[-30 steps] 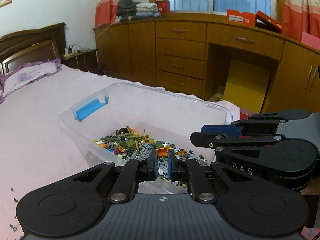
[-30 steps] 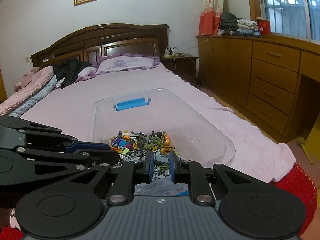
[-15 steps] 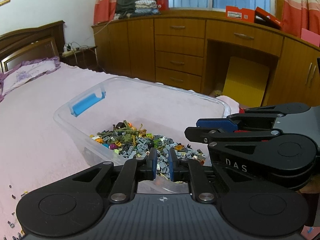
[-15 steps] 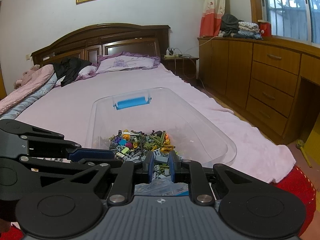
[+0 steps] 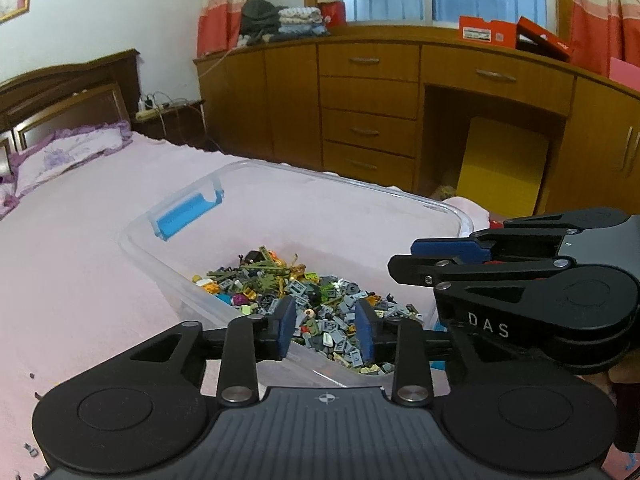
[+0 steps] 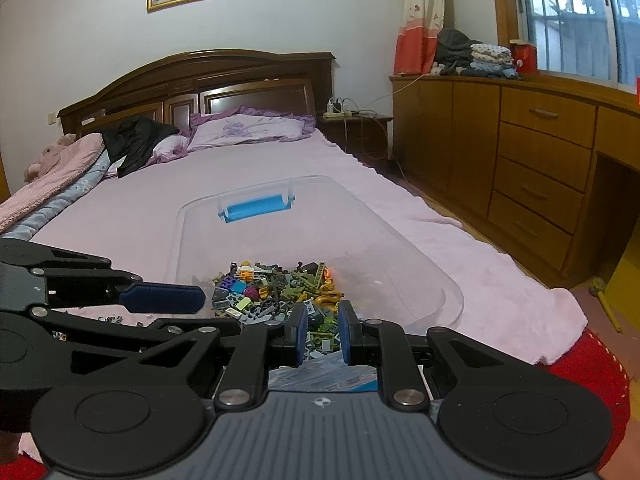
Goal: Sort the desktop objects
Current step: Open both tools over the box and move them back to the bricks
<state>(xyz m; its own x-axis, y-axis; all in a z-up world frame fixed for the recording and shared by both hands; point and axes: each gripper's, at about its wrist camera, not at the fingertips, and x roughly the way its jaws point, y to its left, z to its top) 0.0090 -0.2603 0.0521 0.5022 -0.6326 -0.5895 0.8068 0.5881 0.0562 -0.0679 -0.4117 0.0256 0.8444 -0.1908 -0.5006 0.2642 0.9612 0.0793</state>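
A clear plastic bin [image 5: 460, 216] with a blue handle [image 5: 182, 212] lies on the pink bed. A heap of small toy bricks [image 5: 304, 300] fills its near end; it also shows in the right wrist view [image 6: 276, 292]. My left gripper [image 5: 325, 332] is open and empty over the bin's near wall. My right gripper [image 6: 323, 334] hovers at the bin's near edge, jaws a narrow gap apart with nothing visible between them. Each gripper shows in the other's view, the right one [image 5: 440, 256] and the left one [image 6: 160, 298].
The bed [image 6: 280, 168] has pillows and a dark headboard at the far end. A wooden dresser [image 5: 368, 112] stands under the window. A few loose bricks [image 6: 112, 320] lie on the bed left of the bin. A red cloth [image 6: 592, 364] hangs at the right.
My left gripper has opened; its jaws were almost closed before. Both grippers have shifted slightly over the bin's near end.
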